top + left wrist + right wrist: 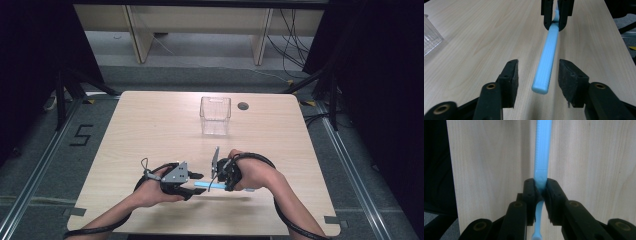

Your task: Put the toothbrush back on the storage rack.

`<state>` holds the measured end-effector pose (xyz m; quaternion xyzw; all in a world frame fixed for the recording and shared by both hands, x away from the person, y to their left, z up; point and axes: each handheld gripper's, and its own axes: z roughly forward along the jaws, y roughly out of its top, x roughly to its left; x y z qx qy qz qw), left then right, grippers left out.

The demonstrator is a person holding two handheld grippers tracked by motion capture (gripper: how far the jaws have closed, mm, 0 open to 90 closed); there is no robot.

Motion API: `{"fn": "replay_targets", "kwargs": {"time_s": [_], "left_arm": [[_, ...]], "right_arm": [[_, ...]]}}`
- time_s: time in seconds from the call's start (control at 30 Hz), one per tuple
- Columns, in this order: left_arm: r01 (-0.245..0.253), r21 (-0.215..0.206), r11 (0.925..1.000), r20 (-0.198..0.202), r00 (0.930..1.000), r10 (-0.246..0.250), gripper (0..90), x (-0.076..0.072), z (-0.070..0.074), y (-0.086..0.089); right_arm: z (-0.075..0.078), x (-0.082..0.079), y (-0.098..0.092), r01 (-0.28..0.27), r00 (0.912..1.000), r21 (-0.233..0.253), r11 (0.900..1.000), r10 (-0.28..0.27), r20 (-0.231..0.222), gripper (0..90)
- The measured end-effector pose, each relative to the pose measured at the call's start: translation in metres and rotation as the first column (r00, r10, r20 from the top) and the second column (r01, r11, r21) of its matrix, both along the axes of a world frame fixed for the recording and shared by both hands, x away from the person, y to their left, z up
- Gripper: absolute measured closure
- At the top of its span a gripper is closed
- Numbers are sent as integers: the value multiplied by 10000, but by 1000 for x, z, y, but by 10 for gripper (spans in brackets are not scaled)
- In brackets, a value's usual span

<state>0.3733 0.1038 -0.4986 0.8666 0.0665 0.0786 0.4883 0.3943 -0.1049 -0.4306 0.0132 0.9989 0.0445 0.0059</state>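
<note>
A light blue toothbrush hangs level just above the wooden table, near its front edge. My right gripper is shut on it at the neck, with the ribbed handle running away from the jaws and the thin head end pointing back toward the camera. My left gripper is open. The free end of the handle lies between its two pads without touching them. In the left gripper view, my right gripper clamps the toothbrush's far end.
A clear plastic box stands upright toward the back middle of the table, and its ribbed corner shows in the left gripper view. A round cable hole lies just right of it. Bare tabletop lies all around the hands.
</note>
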Motion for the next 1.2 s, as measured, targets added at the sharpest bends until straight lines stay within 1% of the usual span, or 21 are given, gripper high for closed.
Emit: {"fn": "replay_targets", "kwargs": {"time_s": [0.07,0.1,0.23,0.33,0.43,0.5,0.53,0.57,0.77,0.8,0.87,0.9,0.93,0.97,1.0,1.03,1.07,1.1,1.13,1.17,1.2], "left_arm": [[28,-47,10000,4,10000,-28,557,0,0,-1],[92,-125,9999,-43,9999,-93,571,1,-1,-2],[331,3,9995,-93,9994,-331,624,1,-1,-4],[599,88,9982,-217,9980,-597,676,0,-3,-6],[790,386,9961,-198,9967,-783,696,0,-4,-8],[895,504,9947,-179,9959,-887,744,1,-4,-7],[970,525,9939,-187,9952,-962,755,1,-5,-7],[1044,463,9935,-278,9943,-1032,763,1,-5,-8],[1344,665,9887,-206,9909,-1333,778,1,-4,-6],[1329,492,9899,-241,9910,-1319,778,1,-4,-6],[1330,470,9900,-258,9909,-1319,780,2,-3,-5],[1172,366,9924,-210,9930,-1165,780,2,-2,-3],[1172,366,9924,-210,9930,-1165,780,2,-2,-3],[1115,290,9933,-178,9937,-1110,780,3,-1,-2],[982,250,9949,-188,9950,-977,780,3,-1,-1],[845,204,9962,-124,9964,-843,781,4,0,1],[845,204,9962,-124,9964,-843,781,4,0,1],[543,-39,9985,-173,9984,-543,780,4,-1,4],[543,-39,9985,-173,9984,-543,780,4,-1,4],[402,-150,9991,-200,9990,-405,780,5,-1,6],[191,-304,9994,-254,9995,-198,780,5,-2,7]], "right_arm": [[0,-1,1,92,9999,5,10000,-91,-47,792],[-1,0,2,-163,9999,149,9998,163,22,792],[1,-3,6,128,9999,-102,9999,-129,-109,793],[-1,-2,7,-152,9999,112,9998,151,18,793],[1,-2,8,-138,9999,13,9999,138,-48,792],[0,-1,8,-376,9993,58,9993,376,-27,792],[1,-5,9,-5,9999,-83,10000,4,-131,791],[1,-3,9,-342,9994,-37,9994,342,-57,791],[2,-6,9,-177,9997,-6,9998,177,-155,787],[2,-6,9,-177,9997,-6,9998,177,-155,787],[4,-6,9,-125,9999,-66,9999,124,-16,782],[6,-5,9,-142,9995,282,9995,134,286,737],[6,-5,9,-142,9995,282,9995,134,286,737],[6,-2,7,-335,9986,622,9975,309,420,701],[9,-3,6,-70,9987,714,9974,34,507,674],[14,-3,0,344,9970,1163,9926,-421,644,645],[14,-3,0,344,9970,1163,9926,-421,644,645],[20,-8,-7,1086,9865,1751,9785,-1278,1028,611],[20,-8,-7,1086,9865,1751,9785,-1278,1028,611],[22,-10,-10,1539,9789,2415,9581,-1811,944,606],[24,-12,-16,1834,9733,2814,9419,-2143,828,591]]}}
